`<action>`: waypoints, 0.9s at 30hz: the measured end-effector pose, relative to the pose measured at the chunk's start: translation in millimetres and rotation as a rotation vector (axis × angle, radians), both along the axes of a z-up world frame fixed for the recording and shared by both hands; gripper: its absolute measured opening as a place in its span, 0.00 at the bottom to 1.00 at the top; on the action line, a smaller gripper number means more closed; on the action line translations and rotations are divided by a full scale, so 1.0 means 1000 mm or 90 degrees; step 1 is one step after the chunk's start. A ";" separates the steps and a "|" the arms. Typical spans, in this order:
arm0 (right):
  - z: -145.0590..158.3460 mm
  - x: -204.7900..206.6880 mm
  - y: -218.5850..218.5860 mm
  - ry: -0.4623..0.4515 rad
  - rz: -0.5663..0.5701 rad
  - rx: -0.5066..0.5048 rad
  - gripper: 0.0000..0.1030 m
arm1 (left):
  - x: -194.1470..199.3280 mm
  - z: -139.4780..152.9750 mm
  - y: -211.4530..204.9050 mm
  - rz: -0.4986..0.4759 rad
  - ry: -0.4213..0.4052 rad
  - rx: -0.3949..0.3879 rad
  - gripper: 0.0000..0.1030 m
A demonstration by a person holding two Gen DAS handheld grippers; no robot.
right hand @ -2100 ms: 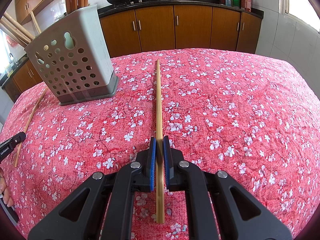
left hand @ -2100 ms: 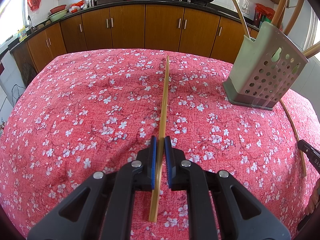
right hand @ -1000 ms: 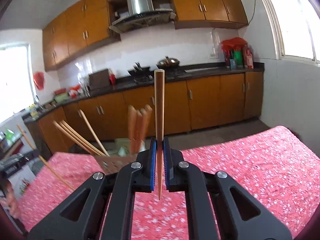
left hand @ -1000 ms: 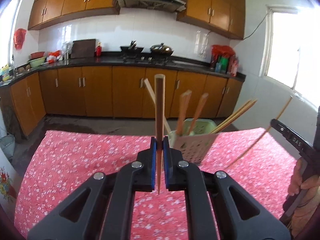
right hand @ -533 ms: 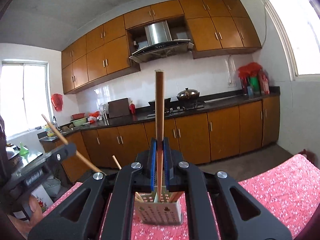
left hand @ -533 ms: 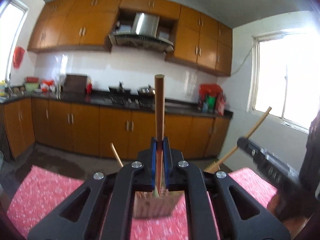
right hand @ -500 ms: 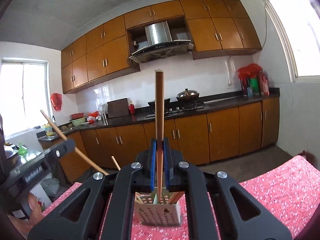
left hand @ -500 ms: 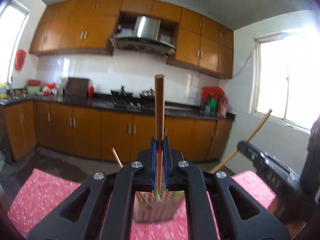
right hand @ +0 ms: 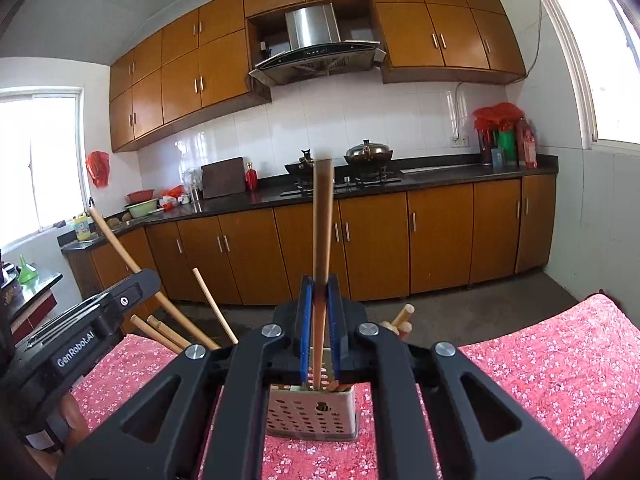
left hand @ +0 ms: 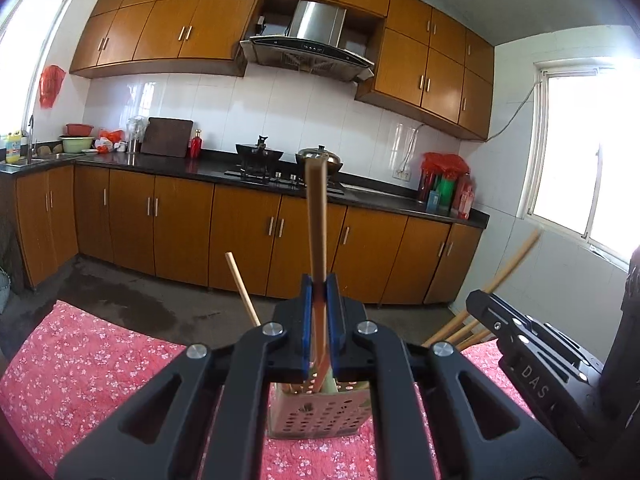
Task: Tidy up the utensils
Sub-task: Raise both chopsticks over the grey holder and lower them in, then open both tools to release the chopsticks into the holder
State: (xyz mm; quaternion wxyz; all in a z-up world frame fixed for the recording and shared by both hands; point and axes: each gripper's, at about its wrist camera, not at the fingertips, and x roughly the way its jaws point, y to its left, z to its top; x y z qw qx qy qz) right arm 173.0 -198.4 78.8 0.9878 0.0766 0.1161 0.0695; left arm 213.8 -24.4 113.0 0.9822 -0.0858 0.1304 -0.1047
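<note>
1. A surface (left hand: 80,360) covered by a red cloth with white blossoms is seen below both claws, with kitchen cabinets behind it.
2. A perforated utensil holder (left hand: 316,416) is stood upright on that cloth. In both wrist views it is seen low in the middle, directly beneath the claw tips and partly hidden by the black arms.
3. The left claw (left hand: 319,280) is held over the holder. Its blue pads have just been eased apart, and a narrow gap is seen on each side of the stick between them.
4. The right claw (right hand: 319,280) is likewise held over the holder, just beside the left one. Its pads have just been loosened too, with a stick between them and not pressed.
5. A wooden chopstick (left hand: 316,220) is stood nearly upright between the left pads, its lower end already inside the holder and its top well above the tips.
6. A second chopstick (right hand: 323,220) is stood the same way between the right pads, its foot in the holder.
7. Other chopsticks (right hand: 212,304) are leaned outward from the holder.
</note>
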 end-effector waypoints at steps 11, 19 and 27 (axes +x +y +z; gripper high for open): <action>0.012 -0.051 -0.032 -0.039 -0.059 -0.011 0.82 | -0.046 0.010 0.045 0.039 -0.014 0.011 0.65; -0.028 -0.105 -0.024 -0.009 -0.102 -0.076 0.98 | -0.116 -0.031 0.067 0.076 -0.013 0.070 0.96; -0.076 -0.145 -0.008 0.022 -0.076 -0.081 0.98 | -0.162 -0.088 0.061 0.098 -0.001 0.159 0.96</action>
